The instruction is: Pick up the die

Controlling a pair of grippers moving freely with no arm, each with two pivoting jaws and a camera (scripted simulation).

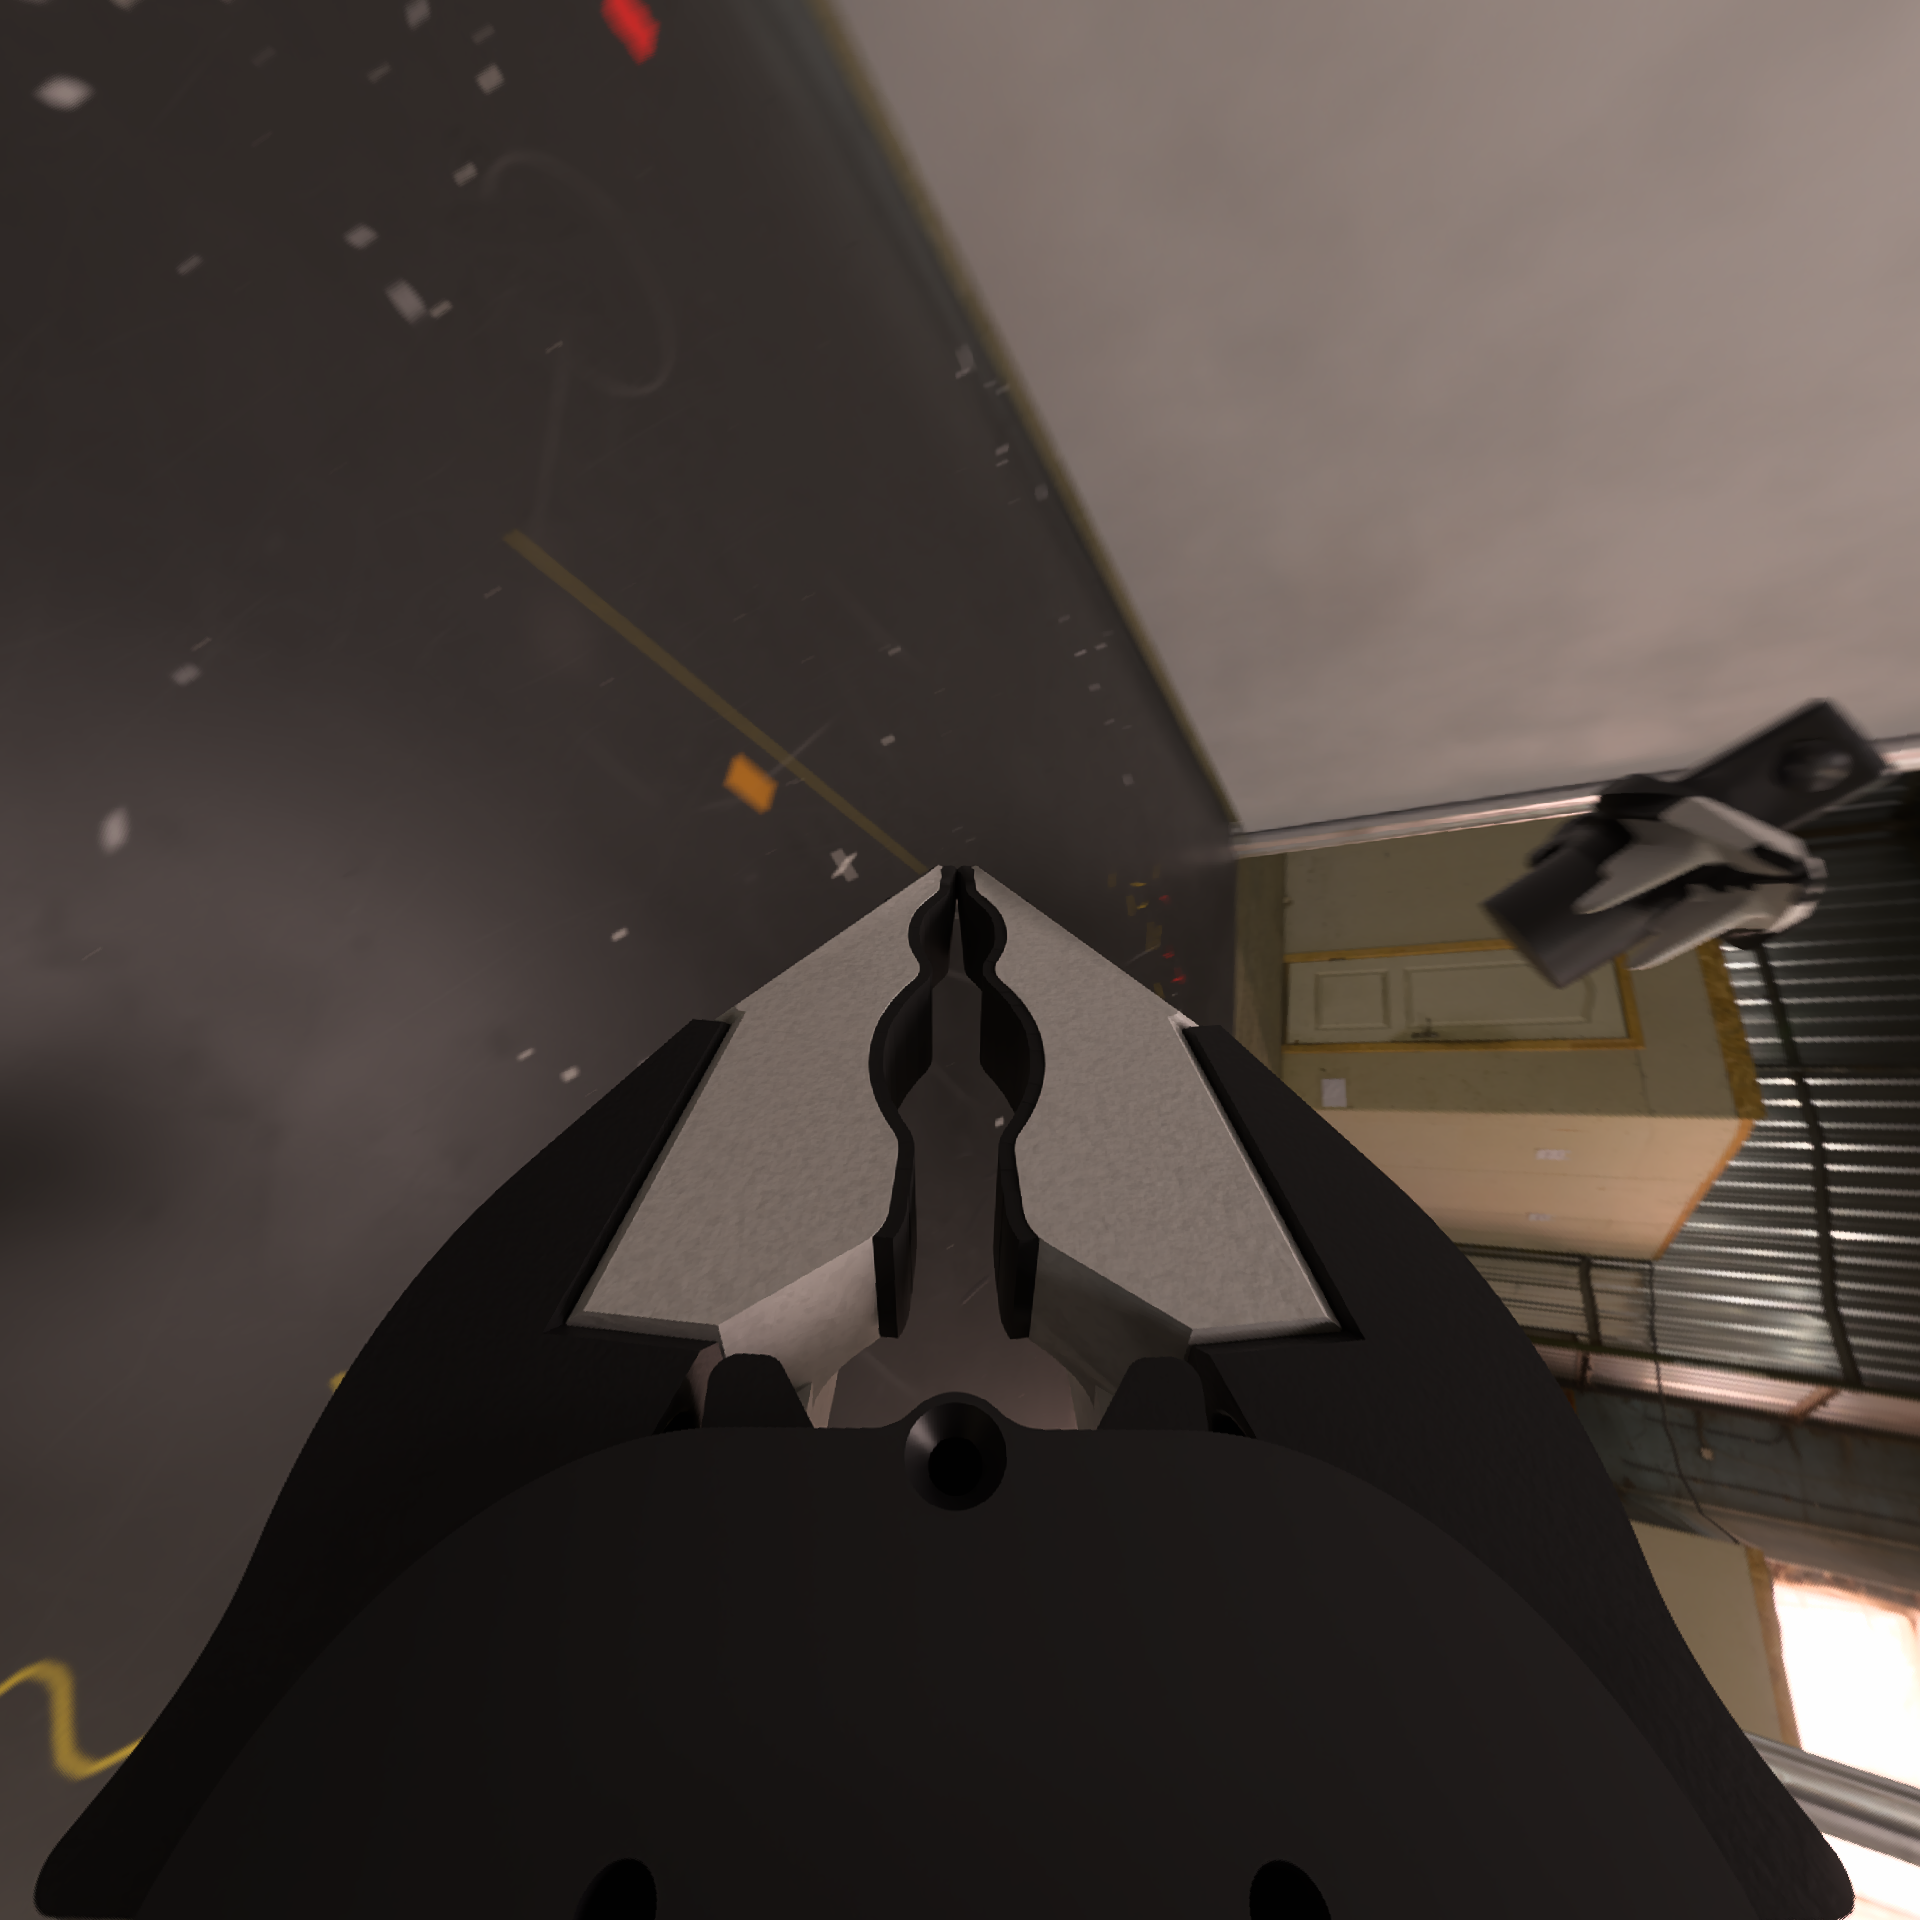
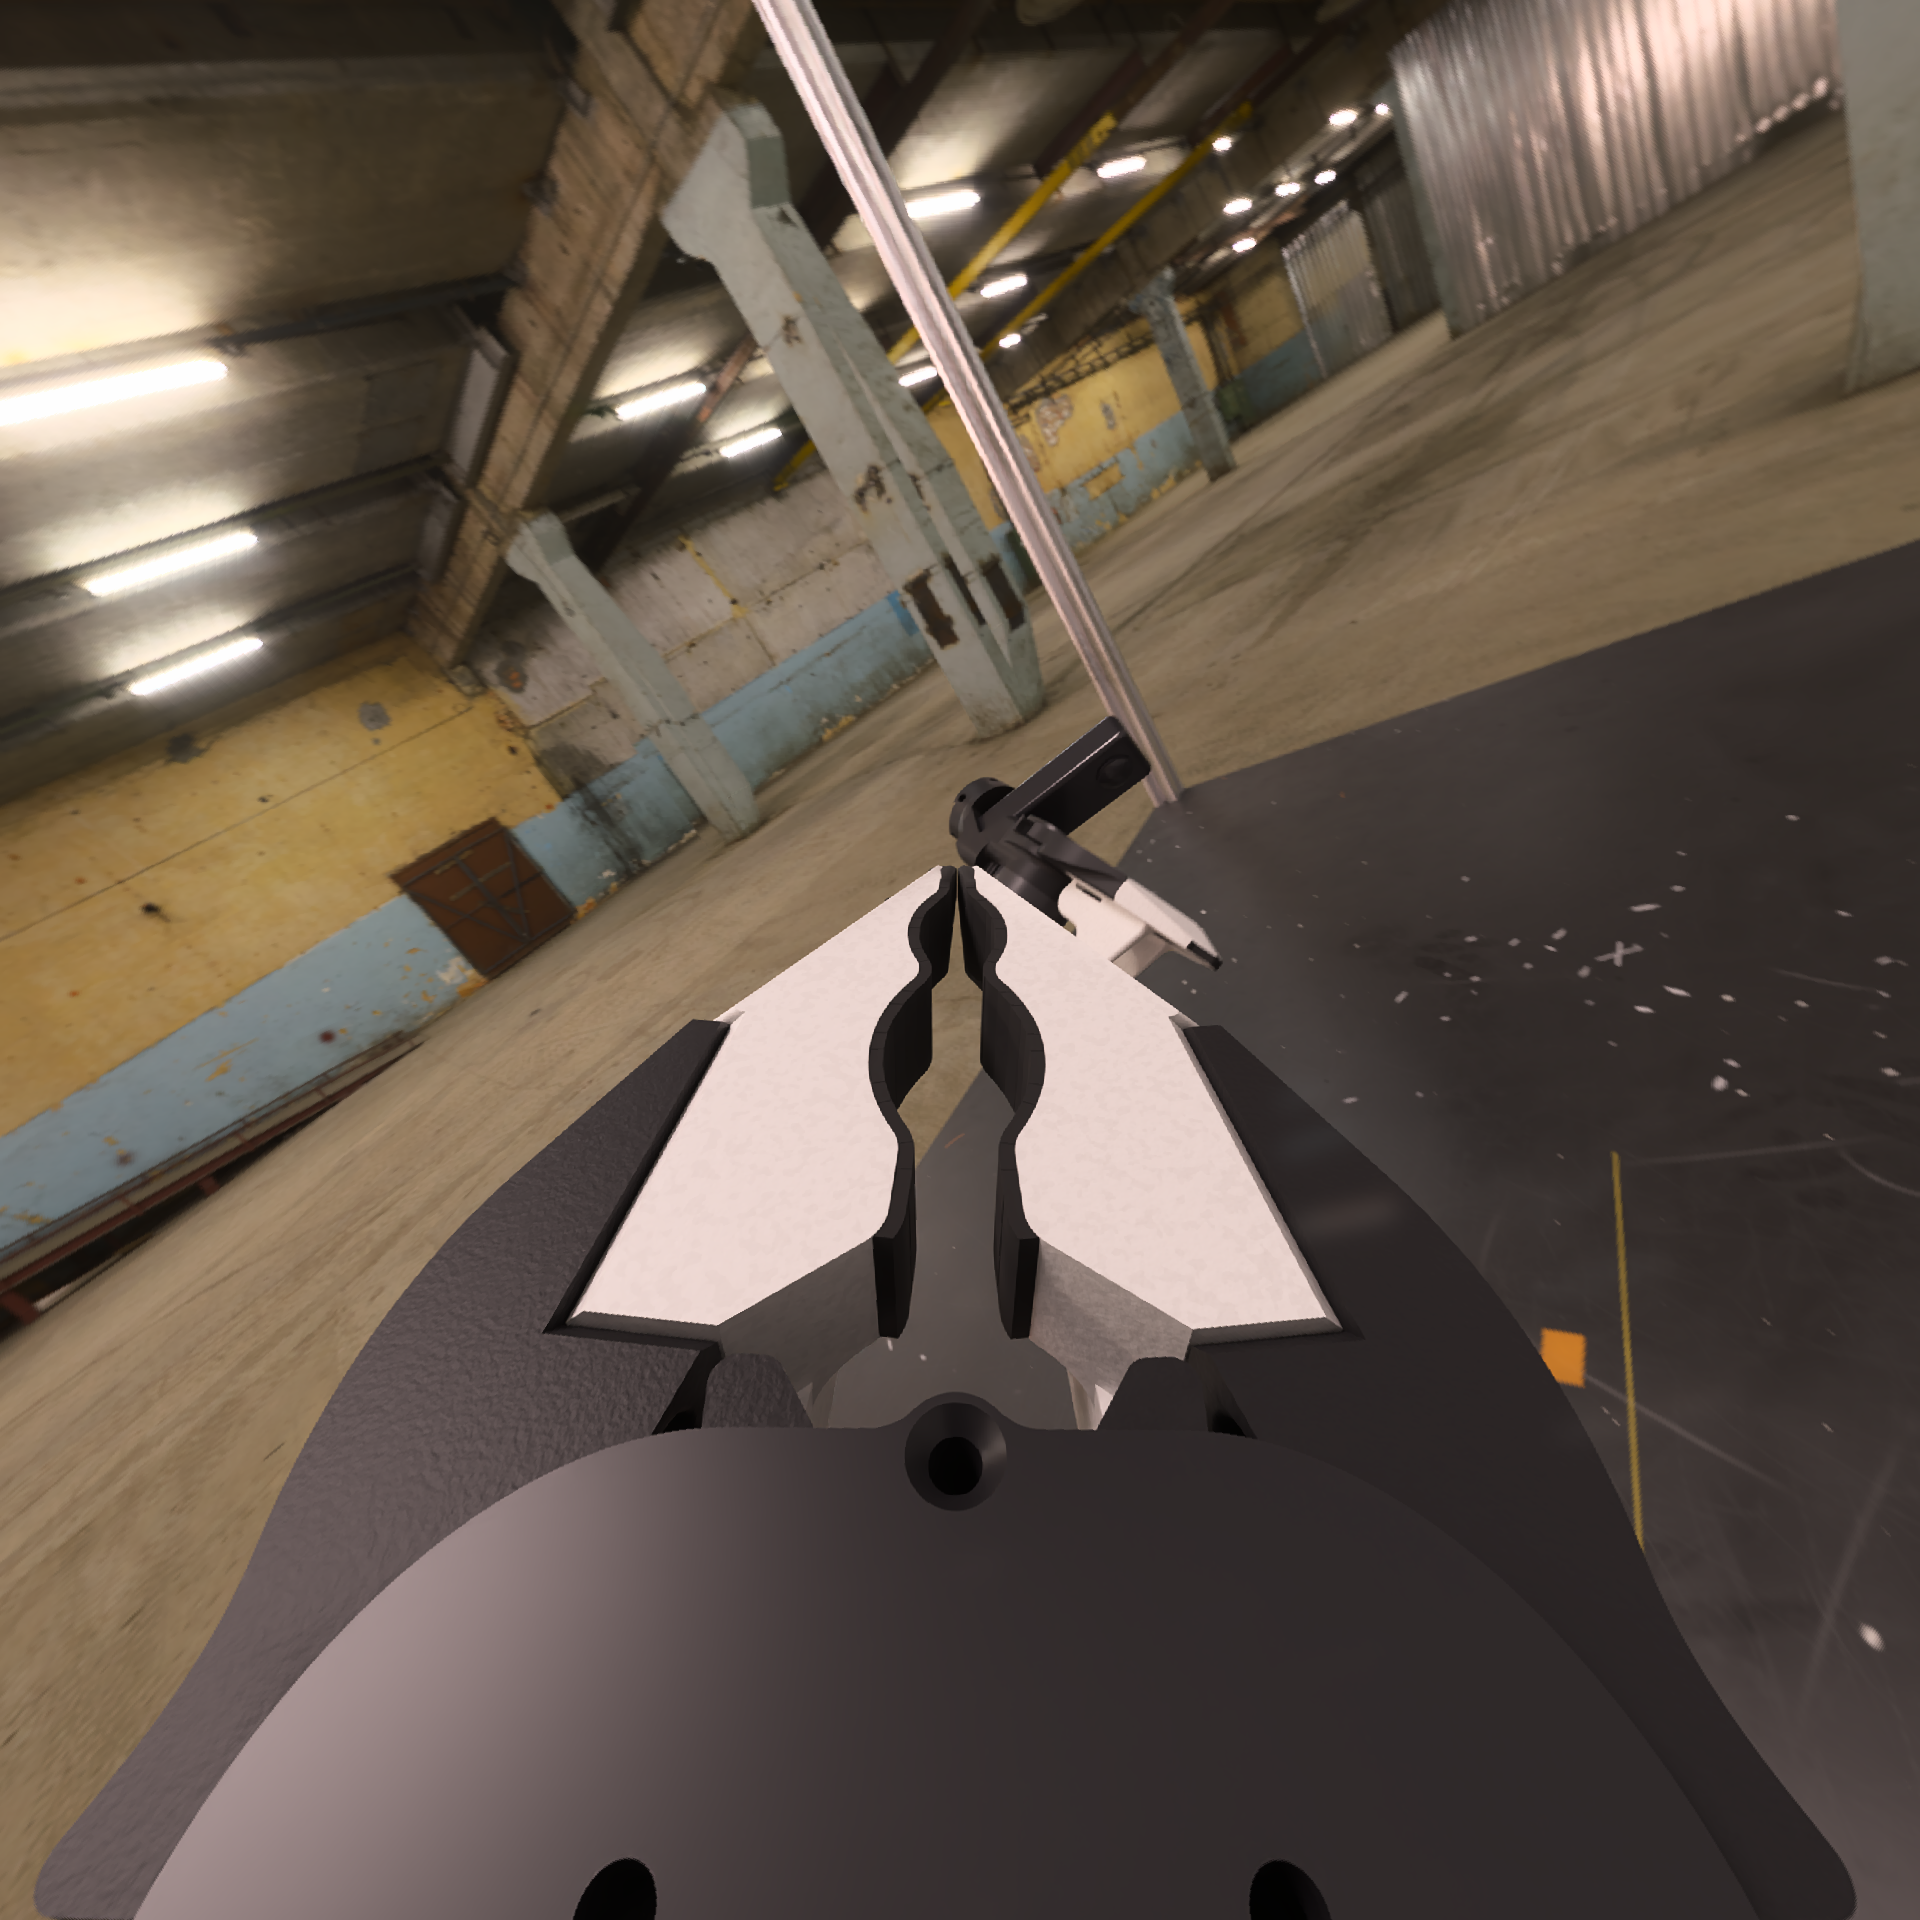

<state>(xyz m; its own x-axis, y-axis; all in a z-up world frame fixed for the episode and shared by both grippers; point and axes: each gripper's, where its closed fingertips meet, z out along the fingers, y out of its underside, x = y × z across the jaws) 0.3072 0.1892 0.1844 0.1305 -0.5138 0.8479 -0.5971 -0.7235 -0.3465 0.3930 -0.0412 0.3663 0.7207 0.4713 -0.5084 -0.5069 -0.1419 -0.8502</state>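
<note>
The die (image 1: 750,781) is a small orange cube on the dark table (image 1: 312,623), next to a thin yellow line. In the left wrist view it lies just ahead and to the left of my left gripper (image 1: 956,873), which is shut and empty. In the right wrist view the die (image 2: 1563,1357) sits far to the right of my right gripper (image 2: 956,873), which is also shut and empty and points past the table's edge. The left gripper (image 2: 1200,948) shows beyond the right one's fingertips, above the table.
A small red object (image 1: 632,26) lies at the table's far end. A slanted metal pole (image 2: 966,395) rises from the table corner. The right gripper's body (image 1: 1683,873) hangs off the table's right side. A warehouse floor (image 2: 312,1195) surrounds the table.
</note>
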